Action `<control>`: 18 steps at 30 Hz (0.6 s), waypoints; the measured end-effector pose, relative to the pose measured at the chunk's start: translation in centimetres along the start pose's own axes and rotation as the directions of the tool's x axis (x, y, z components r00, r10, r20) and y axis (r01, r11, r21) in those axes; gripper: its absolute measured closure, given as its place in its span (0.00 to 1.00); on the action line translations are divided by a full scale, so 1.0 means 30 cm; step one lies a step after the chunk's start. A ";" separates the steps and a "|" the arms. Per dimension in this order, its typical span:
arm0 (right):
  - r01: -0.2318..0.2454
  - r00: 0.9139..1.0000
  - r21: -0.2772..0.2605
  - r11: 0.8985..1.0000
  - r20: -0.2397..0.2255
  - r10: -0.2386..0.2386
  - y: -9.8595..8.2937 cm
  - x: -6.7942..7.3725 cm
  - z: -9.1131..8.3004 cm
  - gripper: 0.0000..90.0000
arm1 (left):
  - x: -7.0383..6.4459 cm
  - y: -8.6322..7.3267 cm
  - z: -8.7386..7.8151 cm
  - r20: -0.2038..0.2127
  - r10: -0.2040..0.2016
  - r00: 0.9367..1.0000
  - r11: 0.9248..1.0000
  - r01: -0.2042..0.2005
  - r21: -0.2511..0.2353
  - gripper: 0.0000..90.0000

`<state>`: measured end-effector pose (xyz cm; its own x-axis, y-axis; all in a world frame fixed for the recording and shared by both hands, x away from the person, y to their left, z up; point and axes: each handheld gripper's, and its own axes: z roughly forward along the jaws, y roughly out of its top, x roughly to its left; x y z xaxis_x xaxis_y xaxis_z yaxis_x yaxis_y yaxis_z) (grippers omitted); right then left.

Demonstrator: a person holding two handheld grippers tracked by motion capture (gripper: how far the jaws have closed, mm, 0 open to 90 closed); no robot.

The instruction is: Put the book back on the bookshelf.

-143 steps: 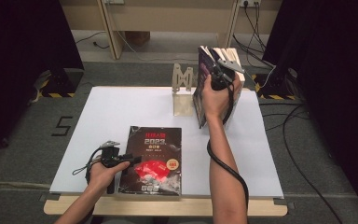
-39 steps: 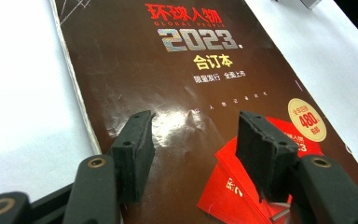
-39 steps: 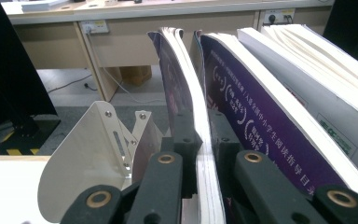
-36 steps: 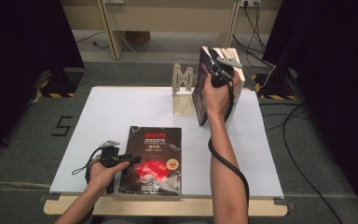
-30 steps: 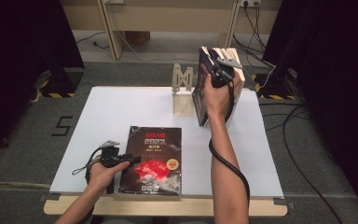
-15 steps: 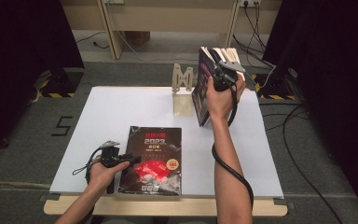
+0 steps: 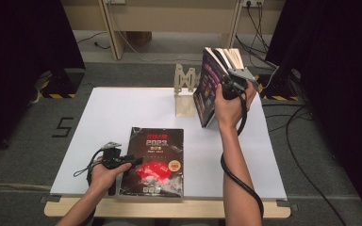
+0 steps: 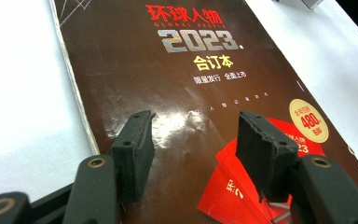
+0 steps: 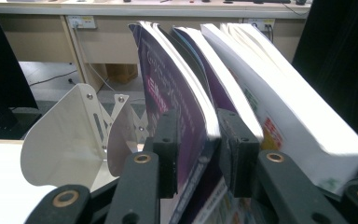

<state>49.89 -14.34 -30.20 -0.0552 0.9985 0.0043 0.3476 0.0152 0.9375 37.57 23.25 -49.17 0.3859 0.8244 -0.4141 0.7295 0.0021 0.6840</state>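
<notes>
Purple book (image 9: 177, 112) pinched between right tongs (image 9: 198, 144); left tongs (image 8: 193, 149) wide apart over dark magazine (image 8: 177, 88).

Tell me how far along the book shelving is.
Done: two books lean by the bookend. In hand: the right gripper is shut on a purple book, tilted against that row. Left: the 2023 volume lies flat on the table, the left gripper open over its cover.
</notes>
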 end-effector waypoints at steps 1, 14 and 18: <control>-0.004 1.000 0.002 1.000 0.000 0.004 -0.003 -0.005 -0.006 0.79 | -0.001 0.000 0.000 -0.002 0.000 1.000 1.000 0.000 0.001 0.50; -0.011 1.000 0.009 1.000 0.004 0.011 -0.037 -0.036 -0.056 0.78 | -0.001 -0.001 0.000 -0.004 0.000 1.000 1.000 0.000 -0.001 0.50; -0.017 1.000 0.013 1.000 0.001 0.017 -0.054 -0.038 -0.066 0.78 | -0.002 -0.001 0.000 -0.004 0.000 1.000 1.000 0.000 -0.001 0.50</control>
<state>47.53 -15.61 -31.03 -0.0488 0.9986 0.0198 0.3608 -0.0008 0.9327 37.54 23.20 -49.17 0.3833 0.8269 -0.4115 0.7288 0.0029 0.6848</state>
